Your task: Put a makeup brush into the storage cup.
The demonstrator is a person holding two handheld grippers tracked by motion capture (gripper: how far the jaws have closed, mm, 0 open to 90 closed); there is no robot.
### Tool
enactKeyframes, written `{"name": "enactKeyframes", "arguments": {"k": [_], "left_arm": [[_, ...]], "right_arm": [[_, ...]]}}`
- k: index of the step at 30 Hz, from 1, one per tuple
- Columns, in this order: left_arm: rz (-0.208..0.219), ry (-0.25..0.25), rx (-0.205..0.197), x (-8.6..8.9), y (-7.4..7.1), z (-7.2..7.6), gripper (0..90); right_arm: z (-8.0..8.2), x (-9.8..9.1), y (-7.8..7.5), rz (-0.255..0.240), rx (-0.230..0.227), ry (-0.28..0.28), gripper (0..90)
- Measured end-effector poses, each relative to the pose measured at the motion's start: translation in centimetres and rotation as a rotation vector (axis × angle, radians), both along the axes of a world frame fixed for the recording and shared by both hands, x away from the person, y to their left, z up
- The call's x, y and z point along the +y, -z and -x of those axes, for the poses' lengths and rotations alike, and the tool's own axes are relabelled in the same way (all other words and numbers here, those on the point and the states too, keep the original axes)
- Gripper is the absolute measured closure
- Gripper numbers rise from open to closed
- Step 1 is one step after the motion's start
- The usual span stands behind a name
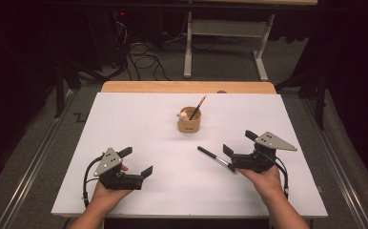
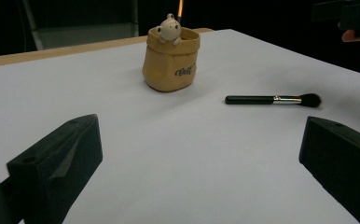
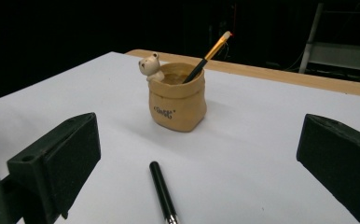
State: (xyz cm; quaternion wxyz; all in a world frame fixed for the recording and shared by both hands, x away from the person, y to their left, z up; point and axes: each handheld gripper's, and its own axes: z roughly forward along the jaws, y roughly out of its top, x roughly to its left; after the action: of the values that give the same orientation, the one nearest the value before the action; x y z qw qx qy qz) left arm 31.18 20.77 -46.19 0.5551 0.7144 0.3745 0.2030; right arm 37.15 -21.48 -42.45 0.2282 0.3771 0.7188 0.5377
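Both claws gape empty. Our right claw [image 1: 238,143] hovers beside the makeup brush [image 1: 214,158], lying flat near the pot [image 1: 189,121]; we should straddle its handle squarely.

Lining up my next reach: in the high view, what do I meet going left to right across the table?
Left claw → tan bear-trimmed holder with the pencil in it → black makeup brush lying flat → right claw.

Dark room — grey floor [image 1: 230,62], cables [image 1: 144,62]
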Motion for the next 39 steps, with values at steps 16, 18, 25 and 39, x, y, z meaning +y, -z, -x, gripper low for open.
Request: {"name": "enactKeyframes", "arguments": {"k": [16, 18, 25, 39], "left_arm": [[0.005, -0.005, -0.007, 0.1, -0.1, 0.1, 0.3], [0.006, -0.004, -0.007, 0.1, -0.1, 0.1, 0.3], [0.006, -0.003, -0.009, 0.1, -0.1, 0.1, 0.3], [0.002, -0.001, -0.007, 0.1, -0.1, 0.1, 0.3]], "right_arm": [[2.4, -3.1, 2.5, 0.013, 0.012, 0.044, 0.2], [2.4, -3.2, 2.6, 0.007, 0.019, 0.055, 0.2], [2.4, -3.5, 2.5, 0.006, 0.009, 0.068, 0.3], [2.1, -3.3, 2.9, 0.085, 0.031, 0.074, 1.0]]}}
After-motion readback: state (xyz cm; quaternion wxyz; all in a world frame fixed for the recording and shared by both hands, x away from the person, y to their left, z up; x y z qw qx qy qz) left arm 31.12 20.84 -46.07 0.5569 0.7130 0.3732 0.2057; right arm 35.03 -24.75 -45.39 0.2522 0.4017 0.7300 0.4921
